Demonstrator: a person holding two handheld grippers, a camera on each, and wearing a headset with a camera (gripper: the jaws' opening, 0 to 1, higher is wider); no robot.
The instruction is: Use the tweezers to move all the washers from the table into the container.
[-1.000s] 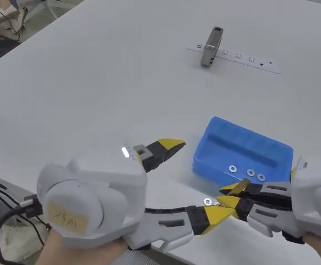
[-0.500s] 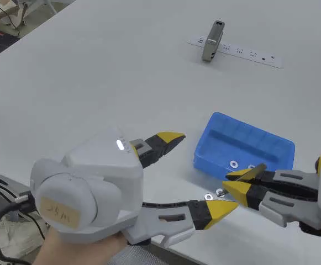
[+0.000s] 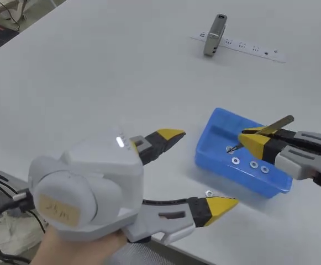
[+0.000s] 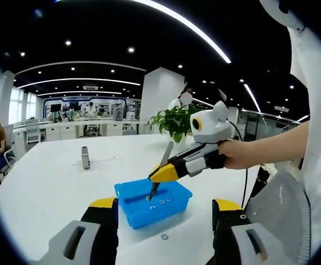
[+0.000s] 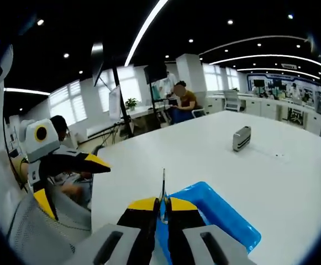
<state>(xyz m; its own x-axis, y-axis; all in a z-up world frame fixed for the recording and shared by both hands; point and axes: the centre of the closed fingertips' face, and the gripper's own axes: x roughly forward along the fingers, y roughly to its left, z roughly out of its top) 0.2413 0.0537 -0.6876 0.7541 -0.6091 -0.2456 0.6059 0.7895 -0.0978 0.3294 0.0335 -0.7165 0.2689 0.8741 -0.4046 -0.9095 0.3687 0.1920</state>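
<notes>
1. The table (image 3: 94, 72) is wide, white and matte. In both gripper views I see it run far back into the room.
2. On its far side lies a white power strip (image 3: 243, 48), and a grey block (image 3: 215, 34) stands on the strip's left end.
3. The blue container (image 3: 211, 143) sits close to the near edge of the table. Three washers (image 3: 253, 164) lie in a row on its floor.
4. One loose washer (image 3: 209, 193) lies on the bare table just beside the container's front wall, between the container and the table edge.
5. The right gripper (image 3: 254, 141) has its jaws pressed together on the tweezers (image 3: 280, 122). The tweezers slant down into the container, and their tip is at the left end of the row. I cannot tell if a washer sits in the tip — it is too small.
6. The left gripper (image 3: 198, 170) holds nothing and its jaws stand wide apart. It is near the table edge, left of the container.
7. The room is a large open office with a dark ceiling and long ceiling lights (image 4: 182, 25) in curved strips.
8. Behind the table I see a white pillar (image 4: 157, 96) and a green plant (image 4: 171, 122) — and on the other side bright windows (image 5: 130, 85).
9. People (image 5: 185, 105) sit at a desk beyond the table, and a mesh chair (image 4: 282, 210) stands near its edge.
</notes>
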